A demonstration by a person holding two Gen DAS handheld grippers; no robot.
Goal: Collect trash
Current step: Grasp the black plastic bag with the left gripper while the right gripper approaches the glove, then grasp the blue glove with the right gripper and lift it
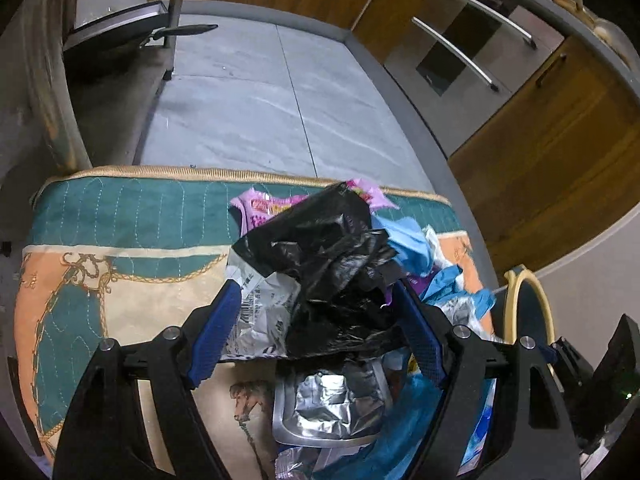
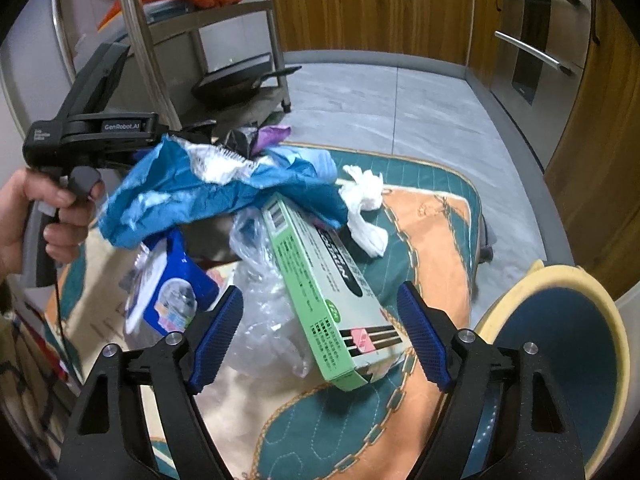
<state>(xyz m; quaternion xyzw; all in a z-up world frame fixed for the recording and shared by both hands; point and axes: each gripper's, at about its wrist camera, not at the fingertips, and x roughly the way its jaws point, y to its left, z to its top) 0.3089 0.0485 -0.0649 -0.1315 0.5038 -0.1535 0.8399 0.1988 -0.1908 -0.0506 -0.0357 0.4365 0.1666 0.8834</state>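
Observation:
A heap of trash lies on a patterned mat (image 1: 120, 272). My left gripper (image 1: 316, 292) is shut on a crumpled black bag (image 1: 332, 248) and a silver wrapper (image 1: 260, 308); both blue pads touch the bundle. Under it sits a foil tray (image 1: 332, 400), and a pink wrapper (image 1: 260, 208) lies beyond. In the right wrist view a hand (image 2: 44, 208) holds the left gripper's handle (image 2: 88, 132), its fingers hidden behind a blue wrapper (image 2: 200, 188). My right gripper (image 2: 320, 294) stands open astride a green box (image 2: 320, 280) and clear plastic (image 2: 264, 320). A yellow-rimmed bin (image 2: 520, 276) stands at the right.
A white tissue (image 2: 366, 200) and a blue pouch (image 2: 176, 288) lie in the heap. Behind it stands a metal rack (image 2: 136, 40) with a dark pan (image 2: 236, 80). Wooden cabinets (image 2: 360, 8) and an oven (image 2: 532, 40) line the grey tiled floor (image 1: 260, 100).

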